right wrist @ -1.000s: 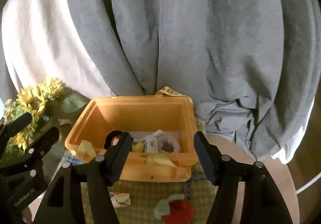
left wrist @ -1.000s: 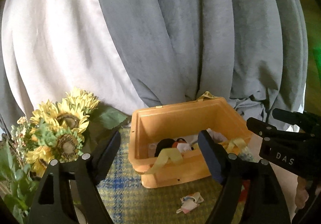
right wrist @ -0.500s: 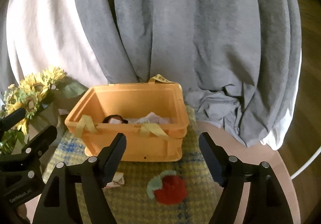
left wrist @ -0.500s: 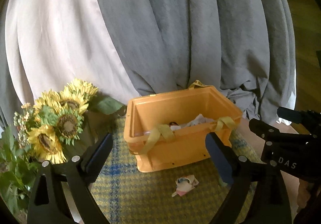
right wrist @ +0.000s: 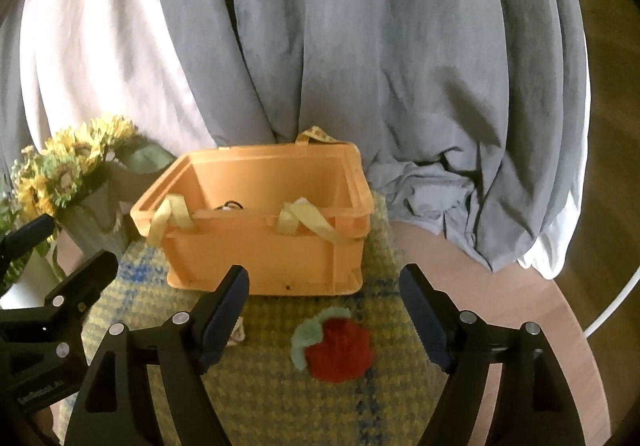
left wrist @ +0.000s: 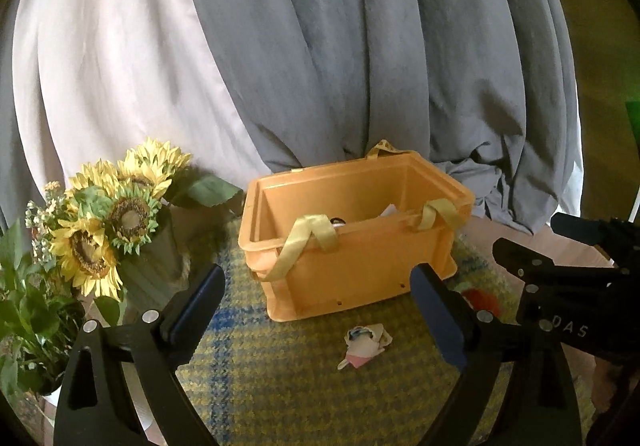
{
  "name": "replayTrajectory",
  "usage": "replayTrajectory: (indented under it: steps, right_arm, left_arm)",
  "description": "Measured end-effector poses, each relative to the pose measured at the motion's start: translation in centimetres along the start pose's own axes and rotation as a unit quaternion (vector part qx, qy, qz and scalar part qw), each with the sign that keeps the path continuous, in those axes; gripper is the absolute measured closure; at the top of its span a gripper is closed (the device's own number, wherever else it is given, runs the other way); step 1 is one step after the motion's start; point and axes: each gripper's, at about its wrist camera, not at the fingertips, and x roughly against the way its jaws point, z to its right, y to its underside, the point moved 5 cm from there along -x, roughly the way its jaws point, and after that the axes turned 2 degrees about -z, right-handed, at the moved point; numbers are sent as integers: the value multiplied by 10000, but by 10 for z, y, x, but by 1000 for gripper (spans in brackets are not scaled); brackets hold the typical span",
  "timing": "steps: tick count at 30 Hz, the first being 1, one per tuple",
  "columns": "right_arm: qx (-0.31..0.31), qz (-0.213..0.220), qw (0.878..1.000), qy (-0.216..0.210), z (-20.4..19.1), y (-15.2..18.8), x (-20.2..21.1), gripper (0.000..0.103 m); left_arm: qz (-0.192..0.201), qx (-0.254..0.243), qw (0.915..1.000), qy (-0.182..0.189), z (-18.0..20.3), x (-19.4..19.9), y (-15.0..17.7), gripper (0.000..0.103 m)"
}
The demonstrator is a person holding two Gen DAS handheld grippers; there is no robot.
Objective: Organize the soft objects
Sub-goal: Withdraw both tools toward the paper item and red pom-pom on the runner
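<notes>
An orange plastic box (left wrist: 352, 258) (right wrist: 264, 254) with pale yellow straps over its rim stands on a plaid mat. Soft items inside barely show above the rim. In front of the box lie a small crumpled pink-and-white cloth piece (left wrist: 364, 342) and a red plush fruit with a green leaf (right wrist: 340, 350) (left wrist: 482, 300). My left gripper (left wrist: 318, 276) hovers open in front of the box and above the cloth piece, holding nothing. My right gripper (right wrist: 324, 274) is over the red plush fruit with its jaws opening and nothing between them. Each gripper shows at the other view's edge.
A vase of sunflowers (left wrist: 108, 222) (right wrist: 68, 174) stands left of the box, with green plants further left. Grey and white curtains (left wrist: 360, 46) hang right behind the box. The yellow-blue plaid mat (left wrist: 280, 386) covers part of a round wooden table (right wrist: 500, 286).
Both grippers have drawn back from the box and sunk lower, so its contents drop behind the rim. Both pairs of jaws stand wider. The red plush fruit has come fully into view.
</notes>
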Motion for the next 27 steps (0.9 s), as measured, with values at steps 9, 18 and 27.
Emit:
replayTrajectory:
  steps: [9, 18, 27]
  right_arm:
    - [68, -167, 9998, 90, 2, 24, -13, 25]
    - [114, -439, 9990, 44, 2, 46, -36, 25]
    - [205, -826, 9964, 56, 4, 62, -70, 25]
  left_arm:
    - [-226, -113, 9996, 77, 9, -14, 27, 10]
    - [-430, -262, 9985, 194, 19, -37, 47, 11]
    - [-754, -459, 9953, 406, 27, -71, 67, 11]
